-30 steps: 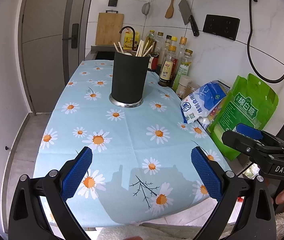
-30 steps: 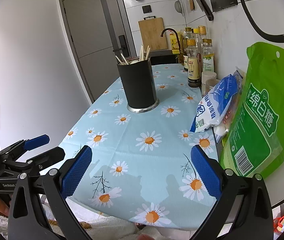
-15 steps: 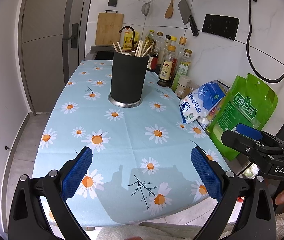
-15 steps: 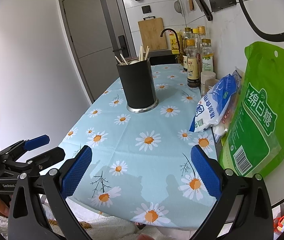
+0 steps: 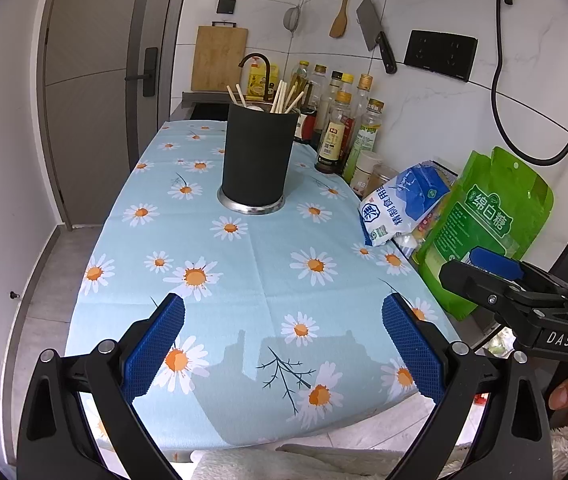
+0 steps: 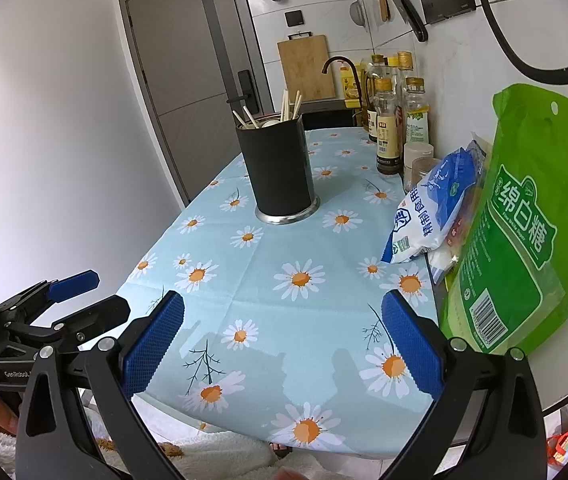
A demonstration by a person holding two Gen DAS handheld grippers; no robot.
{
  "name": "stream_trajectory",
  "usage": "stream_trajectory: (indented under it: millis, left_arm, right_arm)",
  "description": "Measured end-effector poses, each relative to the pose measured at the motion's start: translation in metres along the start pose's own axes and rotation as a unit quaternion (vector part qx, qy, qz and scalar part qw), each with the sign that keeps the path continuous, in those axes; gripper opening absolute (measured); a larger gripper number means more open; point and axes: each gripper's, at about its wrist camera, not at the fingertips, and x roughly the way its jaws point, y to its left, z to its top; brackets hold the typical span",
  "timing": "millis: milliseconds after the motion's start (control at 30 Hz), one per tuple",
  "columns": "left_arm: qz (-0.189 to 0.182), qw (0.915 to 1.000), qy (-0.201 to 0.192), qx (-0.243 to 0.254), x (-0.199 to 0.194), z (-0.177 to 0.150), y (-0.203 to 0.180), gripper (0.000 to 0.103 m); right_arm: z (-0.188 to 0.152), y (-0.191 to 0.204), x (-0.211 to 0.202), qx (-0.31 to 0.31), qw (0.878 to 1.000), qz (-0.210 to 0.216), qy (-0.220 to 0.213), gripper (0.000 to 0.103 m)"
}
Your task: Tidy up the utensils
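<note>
A black utensil holder (image 5: 258,156) (image 6: 278,170) with a metal base stands upright on the daisy tablecloth (image 5: 252,280), far from both grippers. Wooden chopsticks (image 5: 286,96) (image 6: 290,106) and a pale spoon stick out of its top. My left gripper (image 5: 282,340) hangs open over the near edge of the table, with nothing between its blue pads. The right gripper (image 6: 282,336) is likewise open and empty, at the near right part of the table. Each gripper shows in the other's view, the right gripper (image 5: 496,276) at the right edge, the left gripper (image 6: 80,300) at the left edge.
A green sugar bag (image 5: 488,224) (image 6: 524,232) and a blue-white salt bag (image 5: 400,200) (image 6: 432,208) lean at the right wall. Sauce bottles (image 5: 340,128) (image 6: 388,128) stand behind the holder. A cleaver, a wooden spatula and a strainer hang on the wall; a sink and cutting board lie beyond.
Both views have shifted only slightly; the grippers stay open and nothing on the table has moved.
</note>
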Motion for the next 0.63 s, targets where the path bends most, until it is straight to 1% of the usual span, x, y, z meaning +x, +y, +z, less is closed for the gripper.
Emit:
stream_trajectory:
  millis: [300, 633]
  left_arm:
    - [-0.001, 1.0000, -0.003, 0.002, -0.0019, -0.0006, -0.0022, 0.096]
    - [-0.003, 1.0000, 0.002, 0.004, 0.0005, -0.0010, -0.0031, 0.096]
  right_arm:
    - [0.0007, 0.0010, 0.0005, 0.001, 1.000, -0.002, 0.000, 0.098]
    - [-0.0001, 0.0029, 0.0001, 0.002, 1.000, -0.003, -0.001, 0.098]
